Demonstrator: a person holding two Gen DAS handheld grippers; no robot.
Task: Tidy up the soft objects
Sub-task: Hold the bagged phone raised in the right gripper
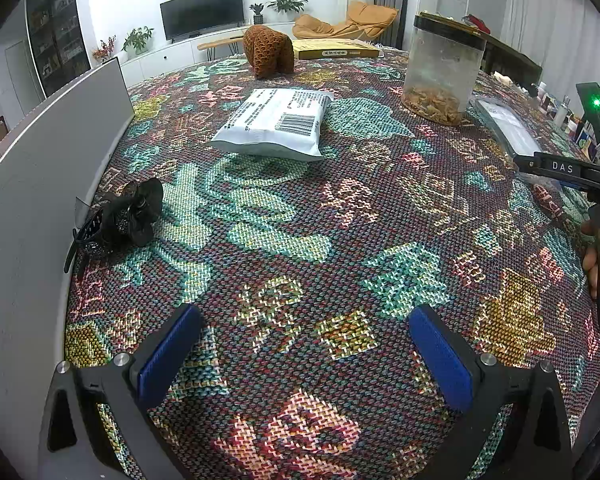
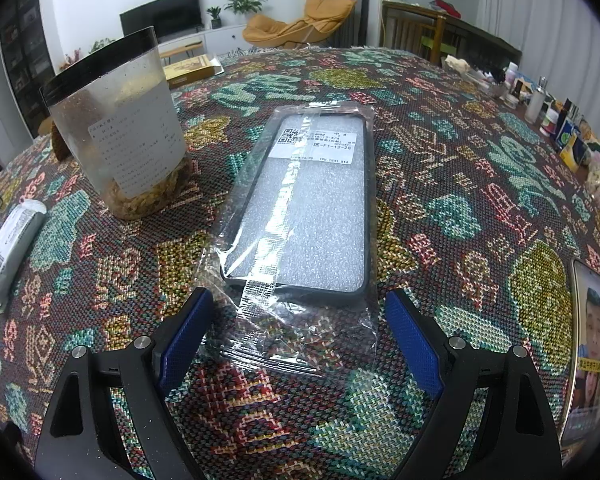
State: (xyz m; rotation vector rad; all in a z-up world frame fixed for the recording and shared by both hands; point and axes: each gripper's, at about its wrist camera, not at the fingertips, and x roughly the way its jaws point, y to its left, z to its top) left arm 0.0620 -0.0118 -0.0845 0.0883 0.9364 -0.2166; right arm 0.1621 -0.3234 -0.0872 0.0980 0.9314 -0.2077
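Left gripper (image 1: 306, 354) held wide apart above the woven tablecloth (image 1: 340, 208), blue pads (image 1: 440, 364) clamping nothing and touching nothing. Ahead at twelve o'clock, well apart from the pads, lay a white pouch (image 1: 274, 122) with a barcode, flat on the cloth. Farther off, also near twelve o'clock, sat a brown knitted piece (image 1: 268, 52), just beside a flat yellow box (image 1: 336, 49). At ten o'clock, against the white board (image 1: 40, 160), rested a black crumpled item (image 1: 120, 216); could not tell what it was. At one o'clock stood a plastic jar (image 1: 440, 68) with a dark lid and dried bits at the bottom.

Right gripper (image 2: 300, 340) likewise spread wide, pads (image 2: 414, 344) bare. Between them, at twelve o'clock, lay the loose near end of a clear plastic bag (image 2: 300, 220) holding a dark-rimmed phone case with a white label. Could not tell for certain whether either pad touched the bag's edge; neither was pressed shut on it. Same jar (image 2: 120, 128) stood at ten o'clock, near the bag but apart. White pouch (image 2: 10, 248) seen at nine o'clock, at the frame edge. A phone (image 2: 588, 340) with a lit screen lay at three o'clock.
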